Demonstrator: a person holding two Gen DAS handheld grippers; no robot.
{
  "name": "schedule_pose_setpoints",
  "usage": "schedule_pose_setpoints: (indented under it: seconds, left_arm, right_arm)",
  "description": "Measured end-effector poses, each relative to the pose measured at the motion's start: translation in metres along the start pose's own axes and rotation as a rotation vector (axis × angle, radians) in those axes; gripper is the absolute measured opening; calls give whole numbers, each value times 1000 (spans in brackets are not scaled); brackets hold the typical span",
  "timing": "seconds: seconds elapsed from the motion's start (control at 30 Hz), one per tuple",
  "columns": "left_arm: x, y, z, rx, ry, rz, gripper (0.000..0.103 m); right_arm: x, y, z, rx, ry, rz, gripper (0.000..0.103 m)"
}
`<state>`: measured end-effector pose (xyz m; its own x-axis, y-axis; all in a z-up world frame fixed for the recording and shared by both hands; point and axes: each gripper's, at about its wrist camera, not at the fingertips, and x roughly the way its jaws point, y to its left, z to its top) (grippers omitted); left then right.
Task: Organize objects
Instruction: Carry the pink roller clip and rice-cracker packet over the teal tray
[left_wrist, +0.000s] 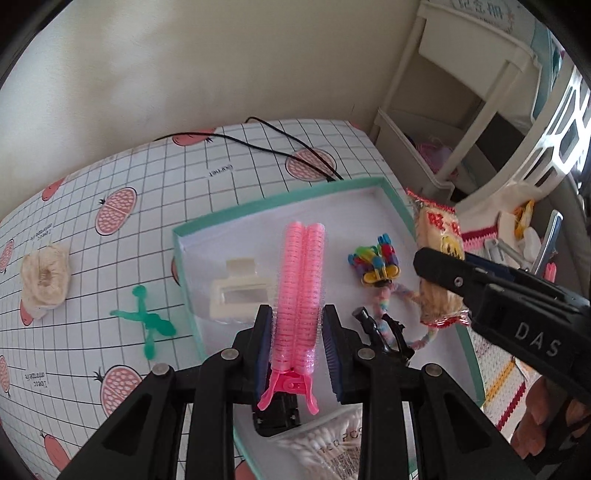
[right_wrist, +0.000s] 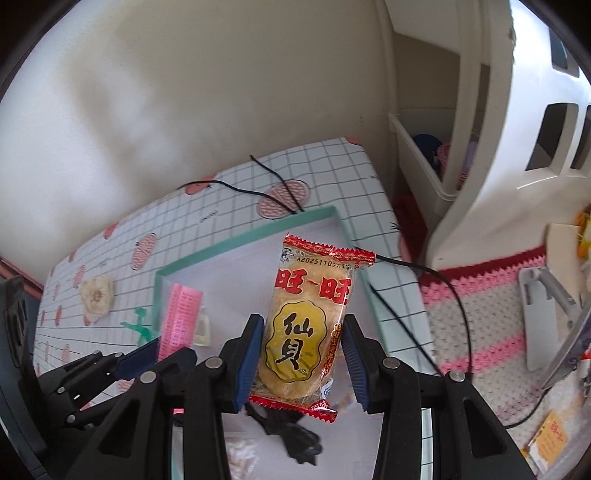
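My left gripper (left_wrist: 297, 332) is shut on a pink hair-roller clip (left_wrist: 300, 280) and holds it above a shallow teal-rimmed box (left_wrist: 280, 197). In the box lie a cream claw clip (left_wrist: 240, 295), a bunch of small coloured clips (left_wrist: 376, 260), a pastel braided band (left_wrist: 391, 295), a black clip (left_wrist: 384, 332) and a cotton-swab pack (left_wrist: 332, 439). My right gripper (right_wrist: 301, 360) is shut on a red-and-yellow rice-cracker packet (right_wrist: 306, 328), above the box's right side (right_wrist: 373, 306). The packet also shows in the left wrist view (left_wrist: 441, 236), and the pink clip in the right wrist view (right_wrist: 181, 317).
On the grid-pattern tablecloth (left_wrist: 110, 166) left of the box lie a cream scrunchie (left_wrist: 44, 277) and a green clip (left_wrist: 146, 321). A black cable (left_wrist: 280, 147) runs behind the box. A white shelf unit (left_wrist: 461, 110) and a crochet mat (right_wrist: 487, 325) are at the right.
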<state>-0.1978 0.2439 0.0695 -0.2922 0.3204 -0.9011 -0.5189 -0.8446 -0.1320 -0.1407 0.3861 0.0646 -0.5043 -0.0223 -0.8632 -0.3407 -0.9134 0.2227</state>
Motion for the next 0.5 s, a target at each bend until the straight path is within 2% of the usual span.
schedule_pose_setpoints:
  seconds: [0.5]
  left_arm:
    - [28,-13,-5,3,61,3,28]
  right_arm:
    - [33,-16,-15,-2,107,-44,45]
